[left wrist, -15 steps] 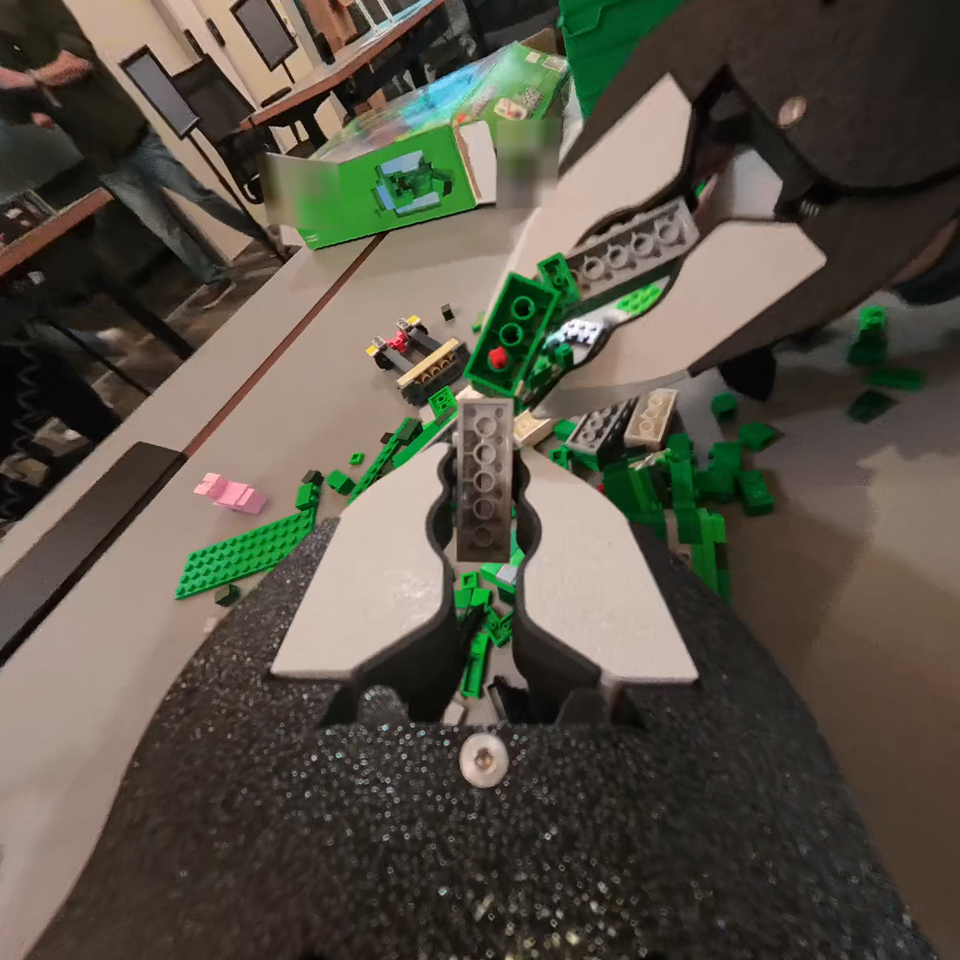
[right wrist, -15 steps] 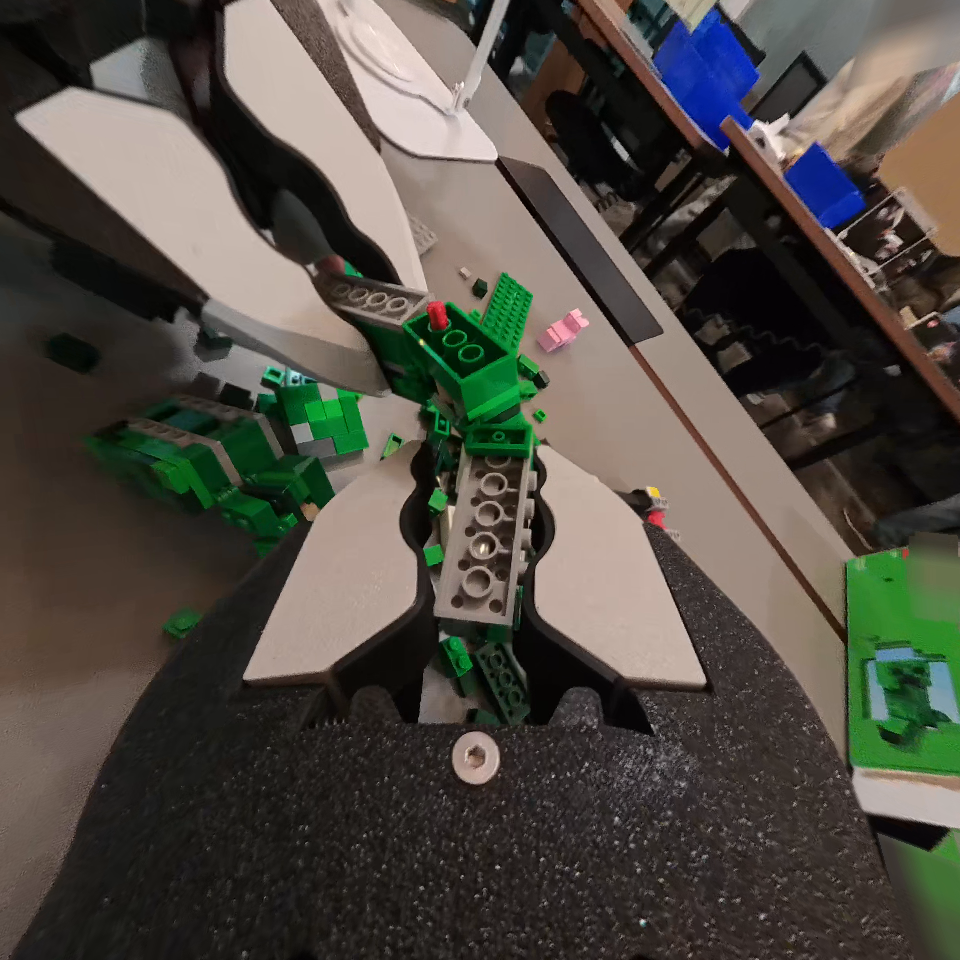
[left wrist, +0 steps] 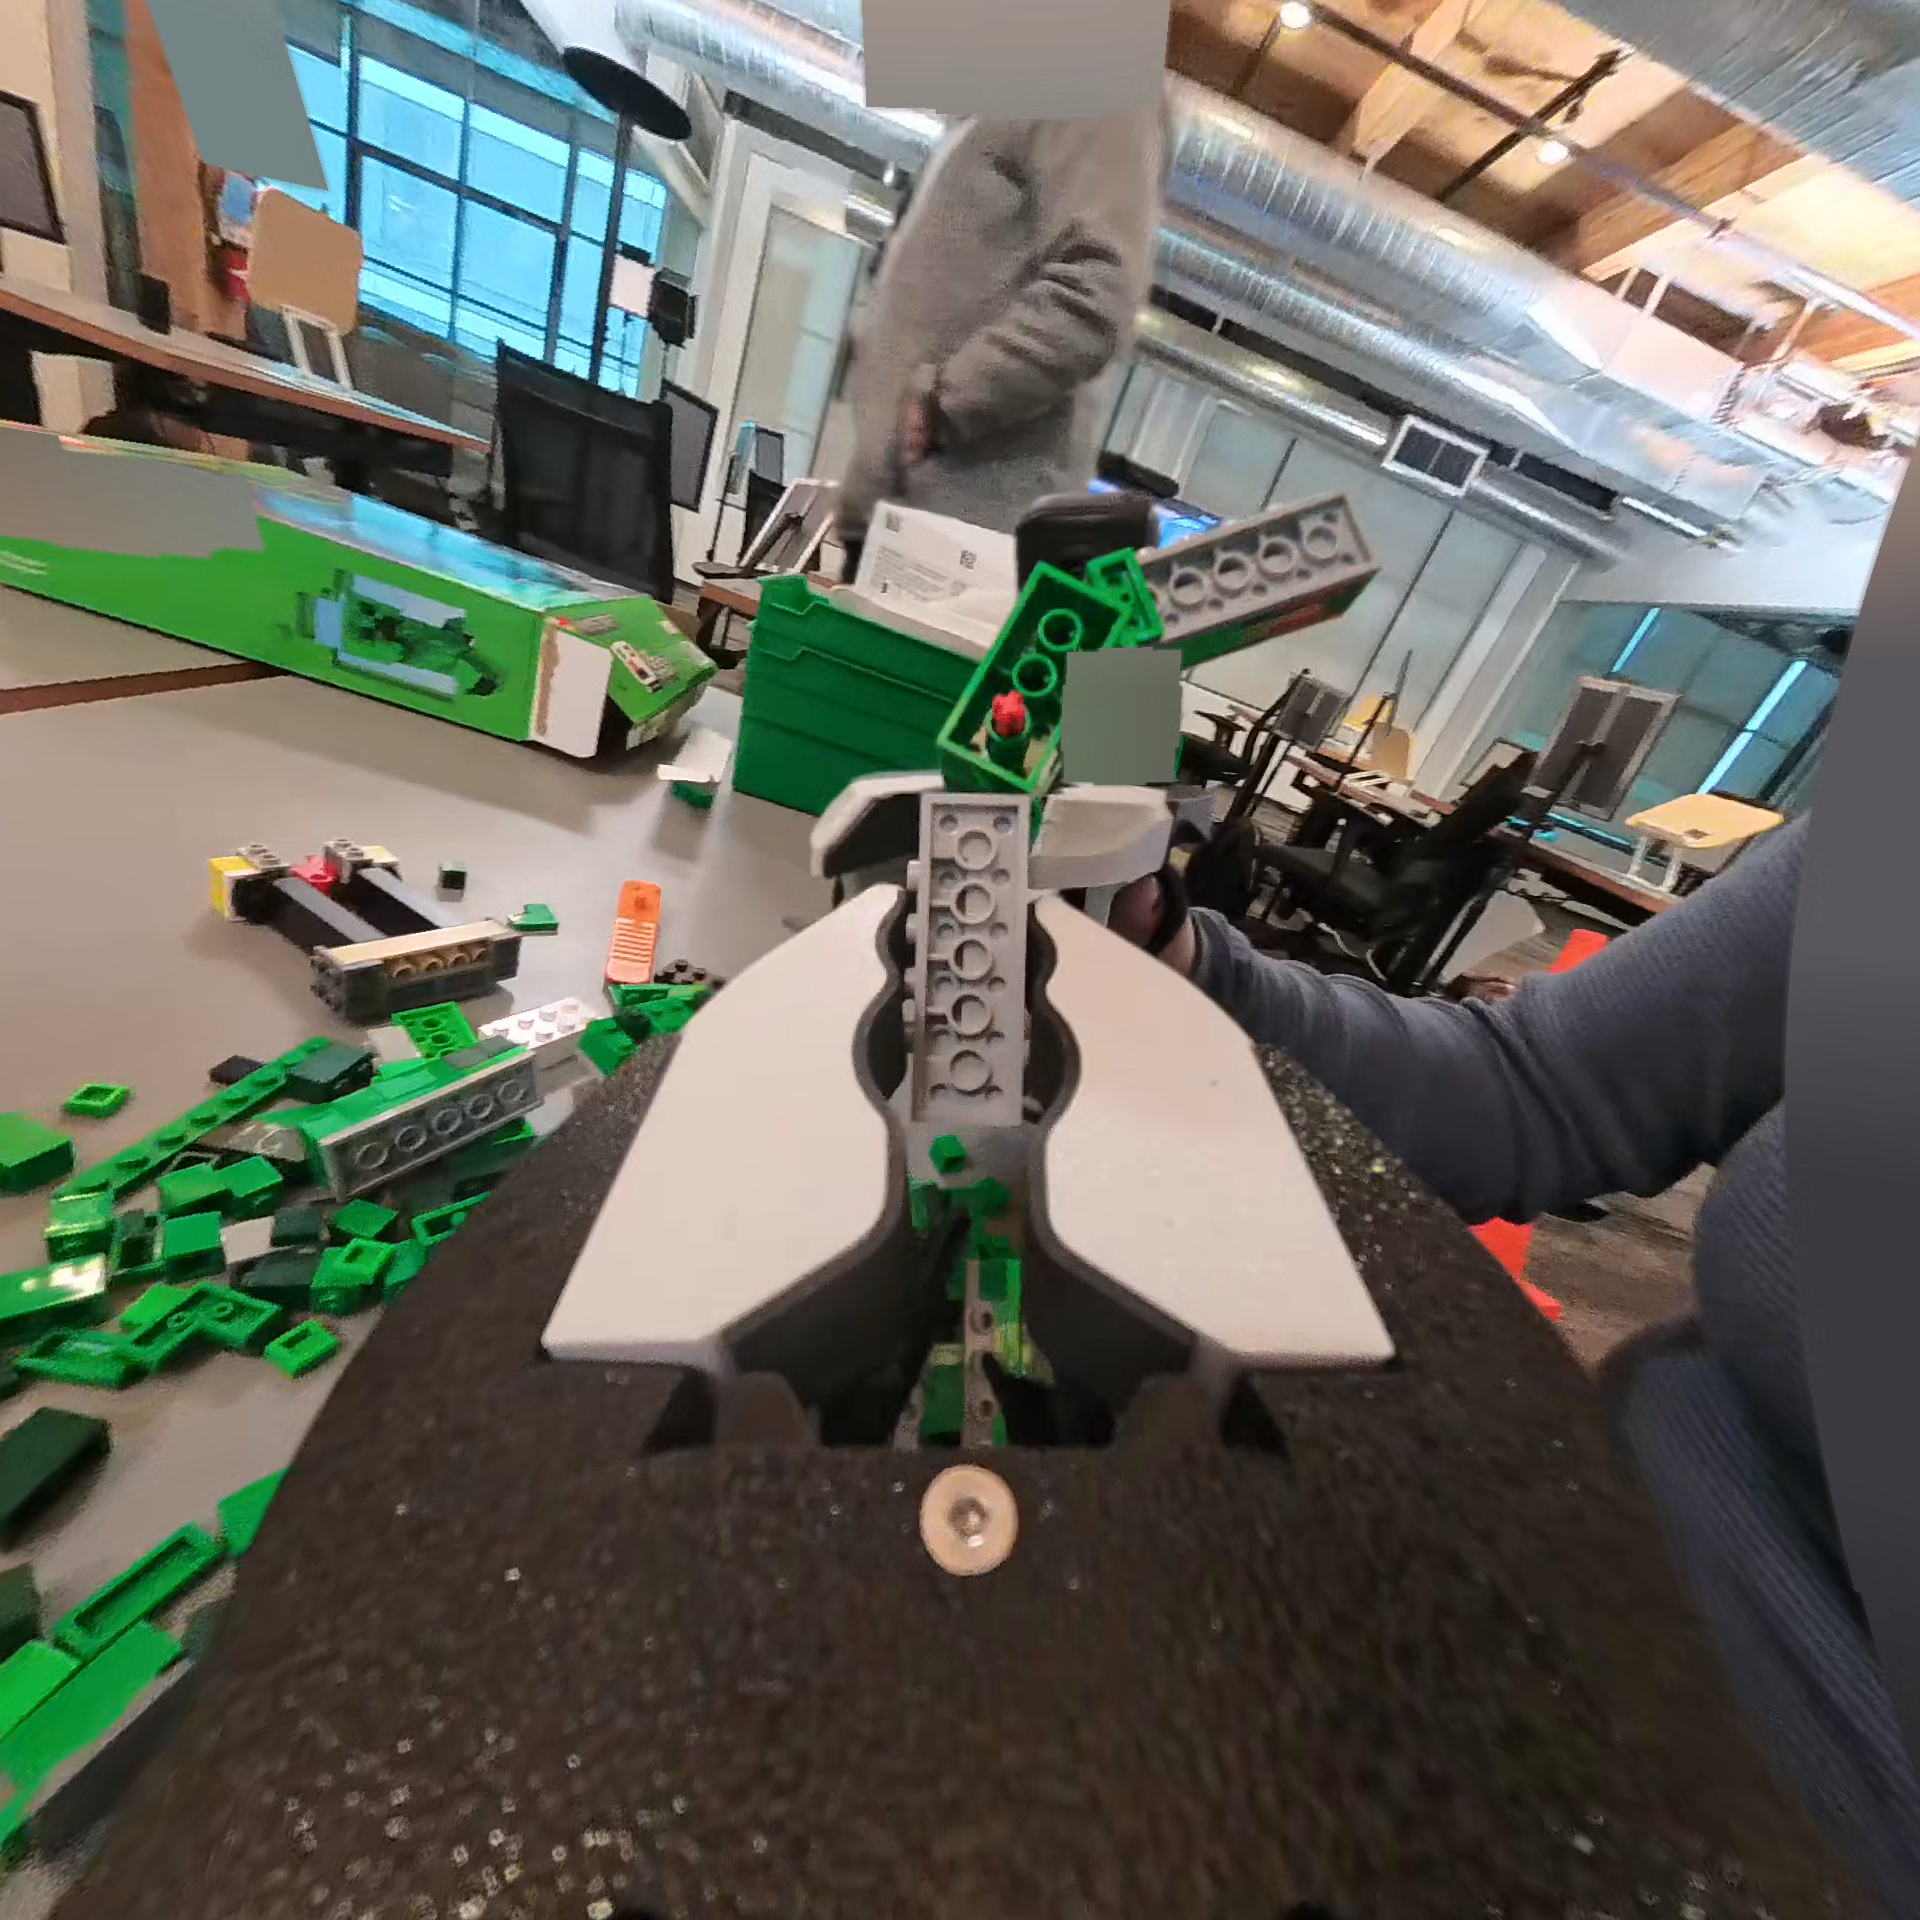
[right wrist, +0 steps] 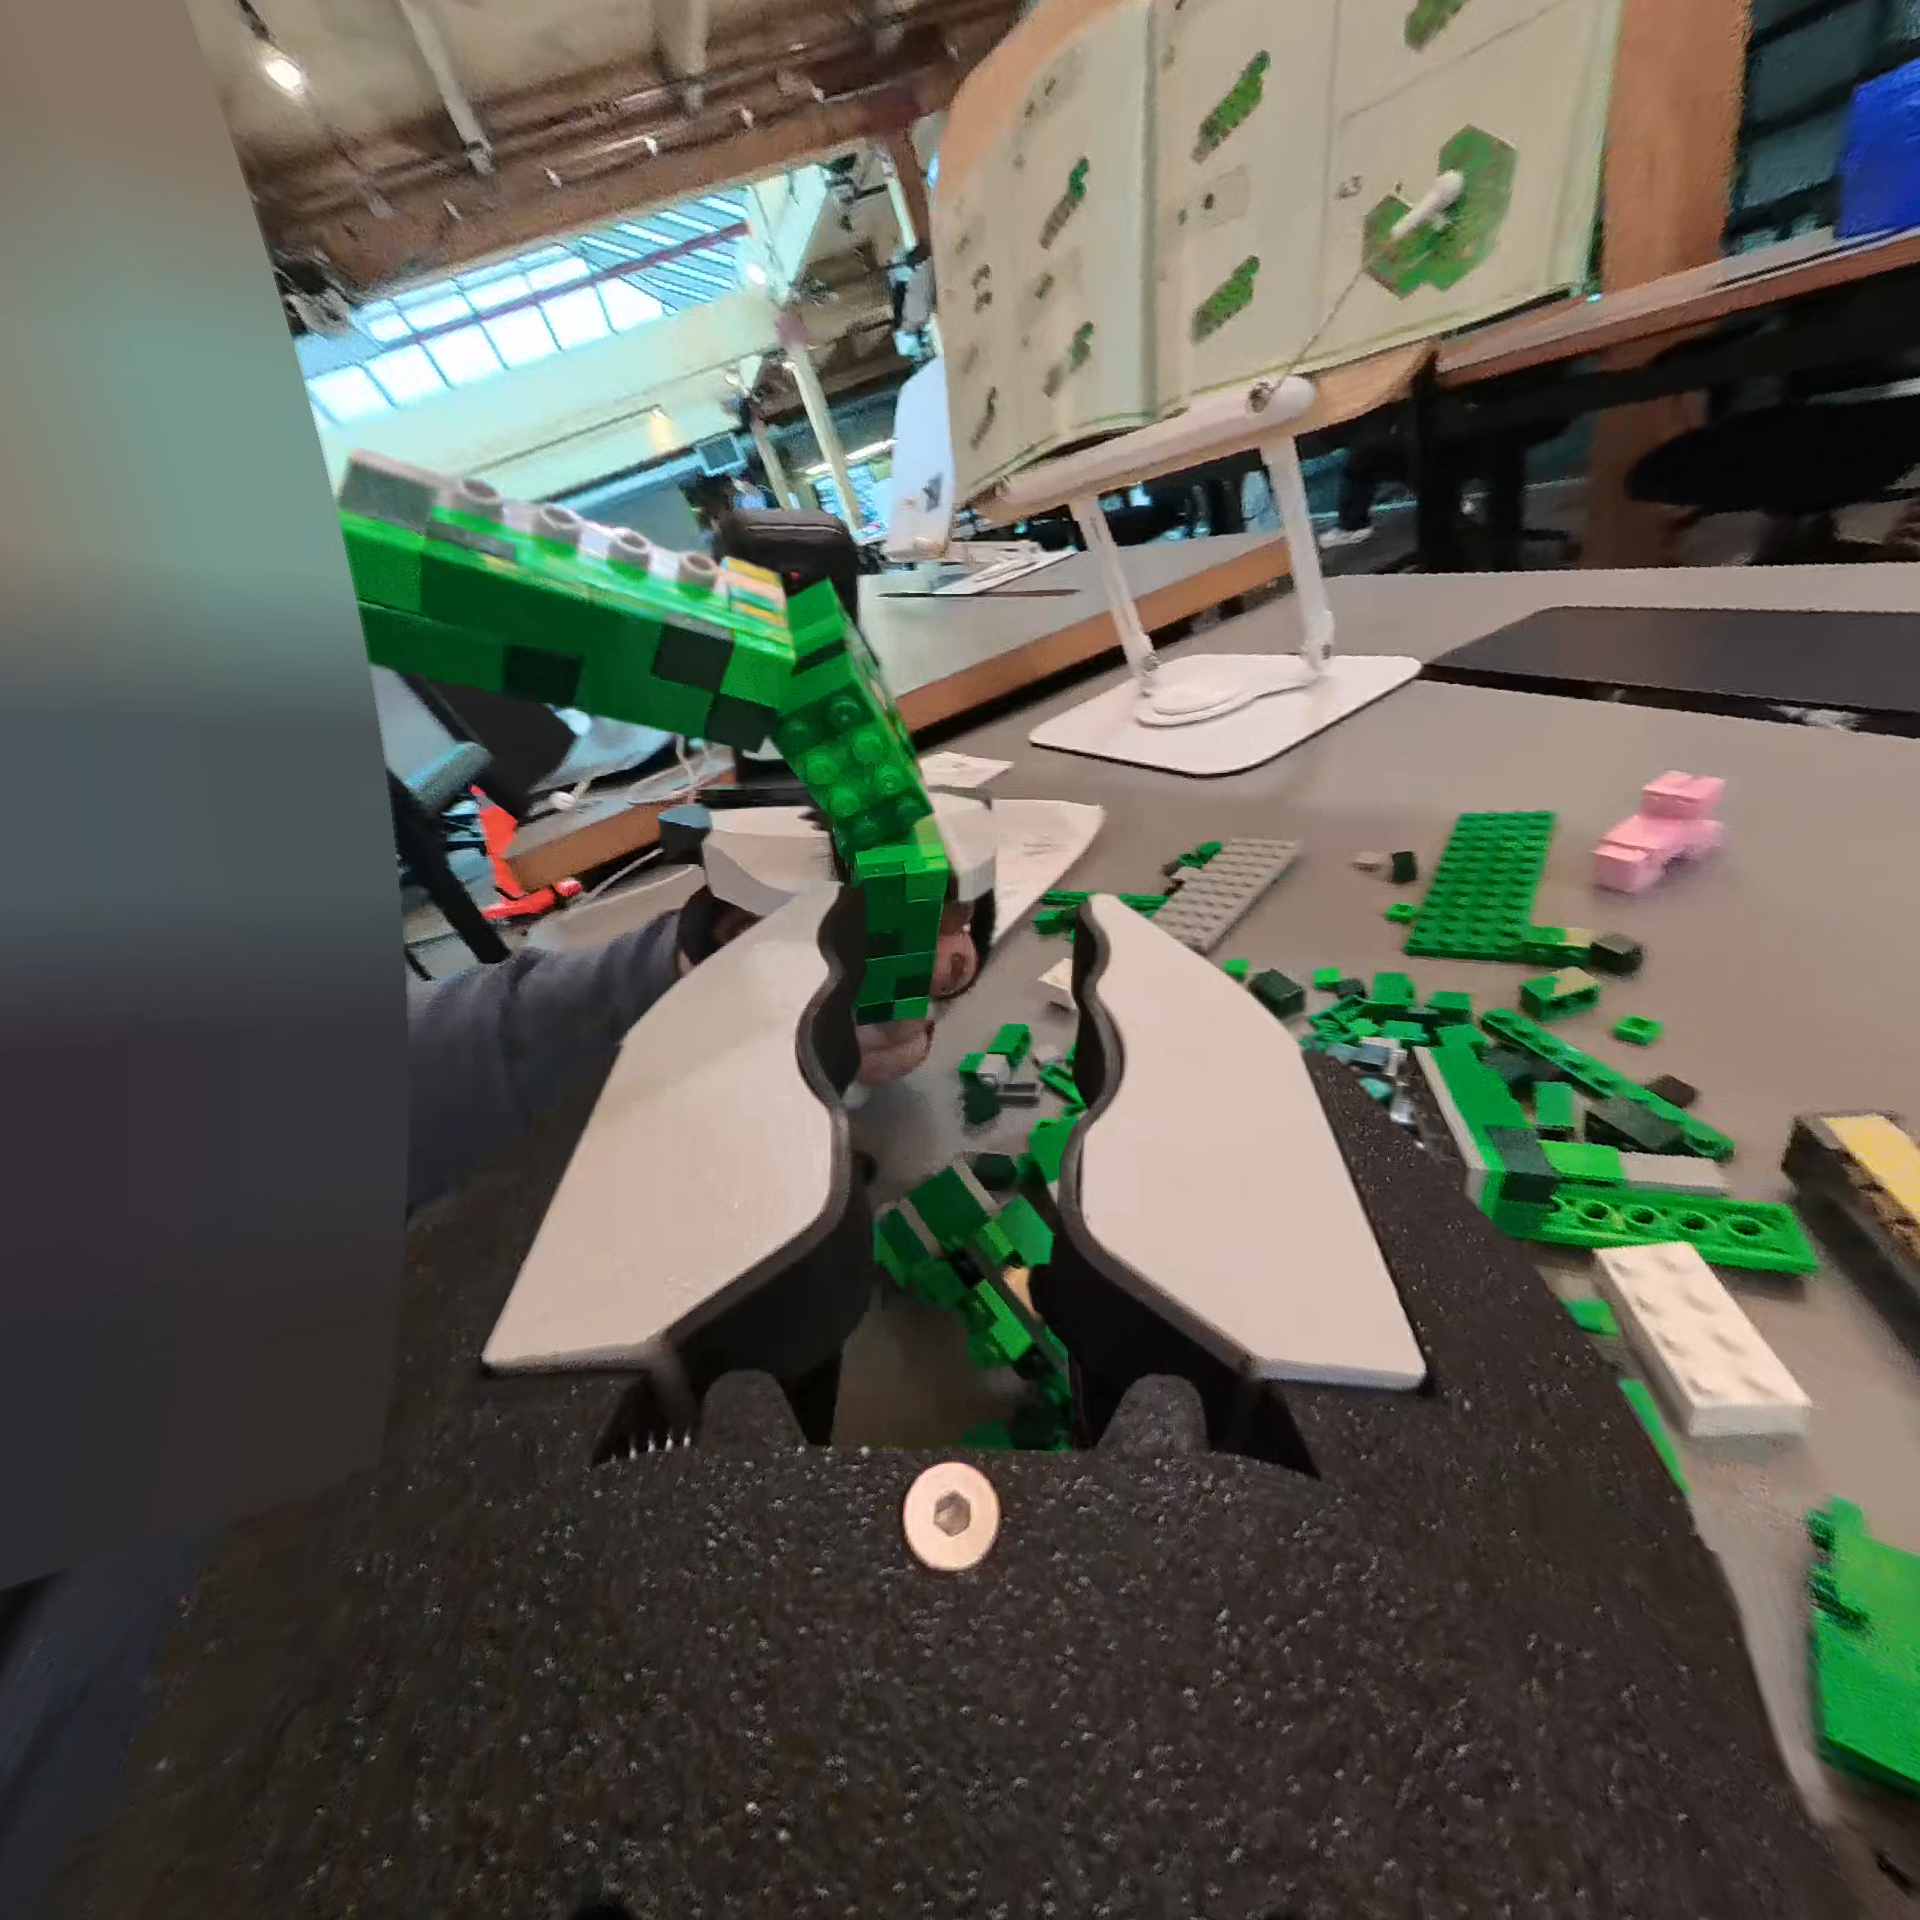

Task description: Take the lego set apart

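While raised above the table (left wrist: 312,790) for leverage: lego set (right wrist: 582,644) clamped by its grey brick (left wrist: 971,1018) in left tongs (left wrist: 966,914); right tongs (right wrist: 956,920) parted, seemingly loose around green end (right wrist: 899,956), poised for regripping.

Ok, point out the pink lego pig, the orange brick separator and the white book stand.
pink lego pig (right wrist: 1662,831), right wrist view, on its body.
orange brick separator (left wrist: 632,932), left wrist view, on its ribbed flat face.
white book stand (right wrist: 1226,707), right wrist view, on its flat base plate.
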